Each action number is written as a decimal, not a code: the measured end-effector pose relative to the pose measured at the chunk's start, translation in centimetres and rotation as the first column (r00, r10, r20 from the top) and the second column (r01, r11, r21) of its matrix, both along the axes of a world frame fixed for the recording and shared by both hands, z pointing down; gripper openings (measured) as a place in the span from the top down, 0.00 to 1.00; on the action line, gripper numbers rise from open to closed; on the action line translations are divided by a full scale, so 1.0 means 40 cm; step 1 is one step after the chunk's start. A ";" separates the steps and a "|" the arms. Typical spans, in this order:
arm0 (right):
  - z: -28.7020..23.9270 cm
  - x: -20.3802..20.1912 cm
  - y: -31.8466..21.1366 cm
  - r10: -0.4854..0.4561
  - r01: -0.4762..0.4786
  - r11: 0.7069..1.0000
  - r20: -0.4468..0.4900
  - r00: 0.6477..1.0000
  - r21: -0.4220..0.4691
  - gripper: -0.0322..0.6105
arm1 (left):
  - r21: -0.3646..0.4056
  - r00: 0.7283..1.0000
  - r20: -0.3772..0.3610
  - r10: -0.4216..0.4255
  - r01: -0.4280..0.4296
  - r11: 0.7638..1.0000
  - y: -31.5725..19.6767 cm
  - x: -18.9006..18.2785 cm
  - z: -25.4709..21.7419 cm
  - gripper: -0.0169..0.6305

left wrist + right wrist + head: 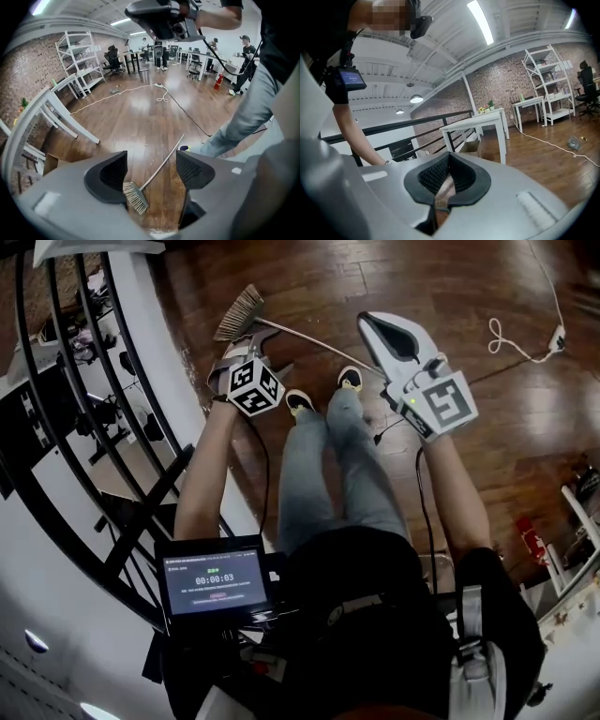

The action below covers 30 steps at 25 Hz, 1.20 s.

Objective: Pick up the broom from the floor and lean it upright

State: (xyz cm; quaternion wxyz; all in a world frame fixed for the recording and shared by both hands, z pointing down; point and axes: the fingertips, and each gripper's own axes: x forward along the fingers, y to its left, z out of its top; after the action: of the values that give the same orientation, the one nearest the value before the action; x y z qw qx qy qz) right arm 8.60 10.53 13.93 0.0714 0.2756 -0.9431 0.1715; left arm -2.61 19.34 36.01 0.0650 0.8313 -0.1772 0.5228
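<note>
an open-plan office in a loft-like building. a dark wood plank floor (140, 117) runs back to rows of white desks (199, 58) with black office chairs (111, 58), where people (246, 51) stand. bare brick walls (506, 79) are lined with white shelving racks (79, 58). strip lights (480, 21) hang under a white beamed ceiling, and a black railing (56, 381) edges the floor above a lower level.

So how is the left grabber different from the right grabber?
The grey left gripper with black pads has its jaws wide apart; the grey right gripper with black pads has them pressed together. The left gripper tilts steeply down at the straw-bristled broom on the wooden floor; the right gripper points nearly level, across the room. Both hold nothing.
</note>
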 end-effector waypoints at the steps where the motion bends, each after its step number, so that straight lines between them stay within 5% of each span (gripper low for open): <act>1: 0.051 -0.008 -0.018 -0.005 0.005 1.000 -0.006 1.000 -0.019 0.94 | -0.021 1.000 0.007 0.018 -0.018 1.000 -0.010 0.001 0.057 0.44; 9: 0.518 -0.057 -0.076 0.038 -0.038 0.988 -0.007 0.999 -0.152 0.94 | -0.143 0.976 0.054 0.212 -0.203 0.969 -0.017 -0.011 0.647 0.42; 15: 0.830 -0.080 -0.078 0.054 -0.068 0.983 -0.089 0.995 -0.171 0.94 | -0.201 0.980 0.045 0.196 -0.183 0.962 0.011 -0.006 0.996 0.41; 20: 0.970 -0.067 -0.120 0.069 -0.087 0.987 -0.131 0.989 -0.138 0.94 | -0.232 0.969 0.058 0.240 -0.221 0.947 0.022 0.009 1.187 0.41; 30: 1.105 -0.080 -0.243 0.127 -0.141 0.987 -0.148 0.981 -0.082 0.94 | -0.259 0.883 0.145 0.446 -0.401 0.879 0.074 0.035 1.420 0.45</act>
State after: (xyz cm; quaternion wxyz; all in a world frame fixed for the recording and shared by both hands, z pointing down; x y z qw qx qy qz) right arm 5.39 0.80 58.11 0.1395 0.3465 -0.9060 0.1992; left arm -1.19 22.31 92.80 0.0224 0.7805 0.0635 0.6215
